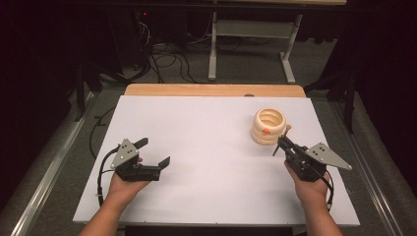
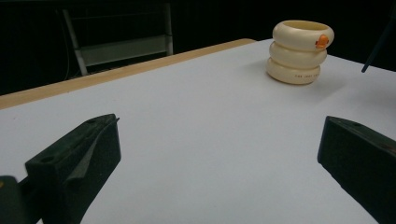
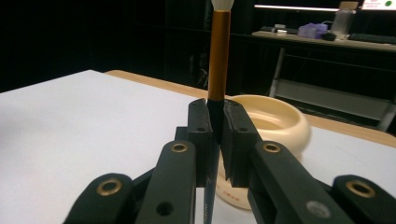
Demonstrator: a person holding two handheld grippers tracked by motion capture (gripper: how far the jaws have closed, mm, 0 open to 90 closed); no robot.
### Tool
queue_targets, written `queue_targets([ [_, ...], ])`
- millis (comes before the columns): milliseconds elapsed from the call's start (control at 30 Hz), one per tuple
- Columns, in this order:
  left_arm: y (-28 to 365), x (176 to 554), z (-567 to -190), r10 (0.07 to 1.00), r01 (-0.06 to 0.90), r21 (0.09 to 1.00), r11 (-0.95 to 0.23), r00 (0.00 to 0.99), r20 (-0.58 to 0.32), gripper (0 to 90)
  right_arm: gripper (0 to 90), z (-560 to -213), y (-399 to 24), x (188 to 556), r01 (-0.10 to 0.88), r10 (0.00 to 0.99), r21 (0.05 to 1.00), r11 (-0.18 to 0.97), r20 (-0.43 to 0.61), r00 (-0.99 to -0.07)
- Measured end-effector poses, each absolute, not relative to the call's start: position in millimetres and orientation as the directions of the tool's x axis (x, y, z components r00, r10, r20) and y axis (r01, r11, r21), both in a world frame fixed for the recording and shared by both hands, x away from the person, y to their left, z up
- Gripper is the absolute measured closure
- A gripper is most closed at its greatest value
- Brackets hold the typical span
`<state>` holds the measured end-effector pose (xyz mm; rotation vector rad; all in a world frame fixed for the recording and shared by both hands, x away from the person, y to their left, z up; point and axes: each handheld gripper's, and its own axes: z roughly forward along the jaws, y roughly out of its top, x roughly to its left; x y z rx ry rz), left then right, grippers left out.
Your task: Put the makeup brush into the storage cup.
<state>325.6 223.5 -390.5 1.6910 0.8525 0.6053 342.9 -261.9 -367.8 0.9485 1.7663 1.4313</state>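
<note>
Jaws of the right hand-held gripper (image 1: 282, 143) are seen closed on a slim brush with a dark lower shaft, an orange-brown upper shaft and a pale tip (image 3: 218, 60), which is held roughly upright between the pads. This hand-held gripper is placed near the right edge of the white worktop (image 1: 206, 147), just beside a cream ribbed ceramic pot with a small orange mark (image 1: 268, 126) standing toward the far right corner. The left hand-held gripper (image 1: 155, 152) is held near the left edge, its jaws spread wide with nothing between them.
</note>
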Motion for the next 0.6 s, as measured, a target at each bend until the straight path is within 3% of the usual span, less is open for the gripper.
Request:
queue_targets([
  [600, 221, 326, -389, 0.784, 0.228, 0.963, -0.14, 0.621, -0.033, 0.3, 85.2, -367, -275, 348, 0.127, 0.881, 0.986, 0.11, -0.038, -0.472],
])
